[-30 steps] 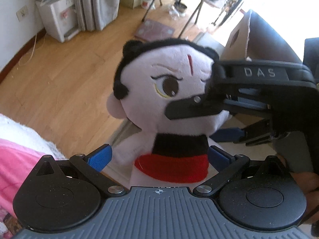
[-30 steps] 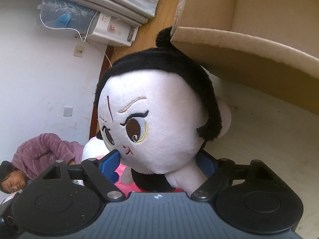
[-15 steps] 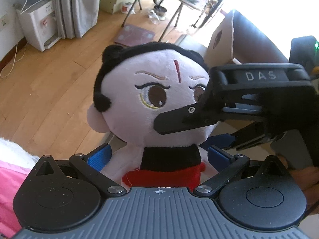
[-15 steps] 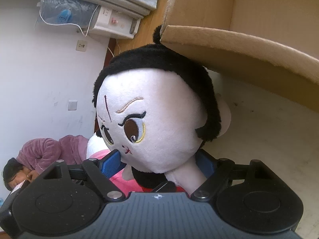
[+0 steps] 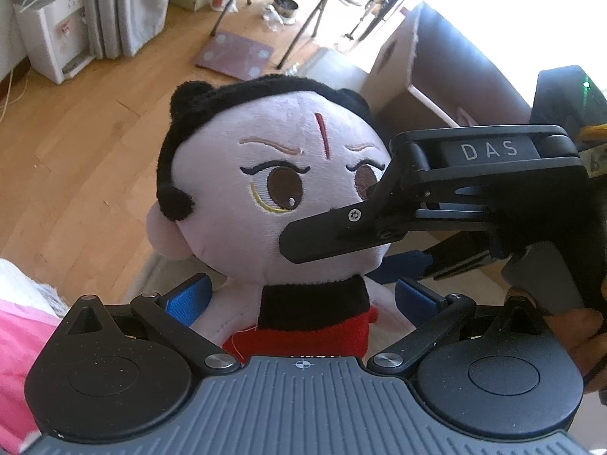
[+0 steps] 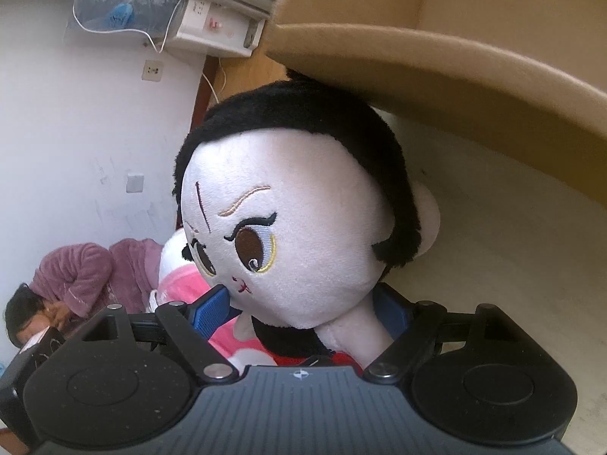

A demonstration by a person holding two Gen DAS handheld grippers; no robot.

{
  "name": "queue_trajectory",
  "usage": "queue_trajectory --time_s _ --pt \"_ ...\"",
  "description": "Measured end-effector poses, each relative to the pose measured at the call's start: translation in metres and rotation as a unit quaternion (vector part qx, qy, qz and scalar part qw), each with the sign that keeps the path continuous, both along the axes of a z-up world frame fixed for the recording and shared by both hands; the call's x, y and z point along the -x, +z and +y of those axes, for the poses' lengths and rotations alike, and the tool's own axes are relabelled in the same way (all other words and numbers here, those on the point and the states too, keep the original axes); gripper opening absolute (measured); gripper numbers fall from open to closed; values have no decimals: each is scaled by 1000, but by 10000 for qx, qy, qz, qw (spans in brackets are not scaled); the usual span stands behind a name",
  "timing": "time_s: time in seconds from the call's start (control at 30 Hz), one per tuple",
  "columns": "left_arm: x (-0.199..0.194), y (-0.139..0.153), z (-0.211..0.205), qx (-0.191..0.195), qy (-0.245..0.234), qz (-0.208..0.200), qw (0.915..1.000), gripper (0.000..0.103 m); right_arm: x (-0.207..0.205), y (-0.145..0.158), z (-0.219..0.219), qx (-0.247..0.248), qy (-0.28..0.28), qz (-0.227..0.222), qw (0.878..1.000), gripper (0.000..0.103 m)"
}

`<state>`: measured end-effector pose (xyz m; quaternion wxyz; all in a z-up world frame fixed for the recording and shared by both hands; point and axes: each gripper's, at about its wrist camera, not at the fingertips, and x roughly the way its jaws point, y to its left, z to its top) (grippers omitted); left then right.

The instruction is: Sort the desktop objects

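Plush, so gripped low: pinched the doll (image 5: 273, 189) at its red torso with the left claw (image 5: 301, 292), pads narrowed onto the soft body, and kept it upright above the wooden floor (image 5: 76, 159). Reached across with the right claw (image 5: 345, 250), one finger over the face. From the right wrist, clamped the neck as well, part-closed, just beneath the cardboard box (image 6: 455, 57), likely to steady the heavy head before boxing.
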<state>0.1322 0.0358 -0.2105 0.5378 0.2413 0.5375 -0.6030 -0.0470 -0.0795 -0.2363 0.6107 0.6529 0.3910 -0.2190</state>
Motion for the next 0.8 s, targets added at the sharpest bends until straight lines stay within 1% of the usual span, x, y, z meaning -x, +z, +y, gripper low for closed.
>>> queue_trajectory --time_s 0.2,0.3,0.37,0.47,0.63,0.7,0.8 --pt "22 -1 16 -158 -155 305 9993 103 20 10 15 265 282 175 9991 85" --pt "38 0 26 -186 -252 362 9989 103 27 15 23 422 400 261 9980 86" --pt "48 0 32 -221 -278 382 9986 103 31 16 29 405 416 320 9978 86" --pt "61 0 37 -210 -348 331 9986 103 46 14 40 270 259 331 9988 86" --pt "82 0 42 -160 -428 500 9977 103 85 18 61 280 -53 413 9987 87" --pt "95 0 42 -91 -546 398 9977 103 98 18 65 286 -227 424 9984 88" --pt "107 1 40 -27 -597 282 9978 103 114 17 66 248 -504 427 9975 89"
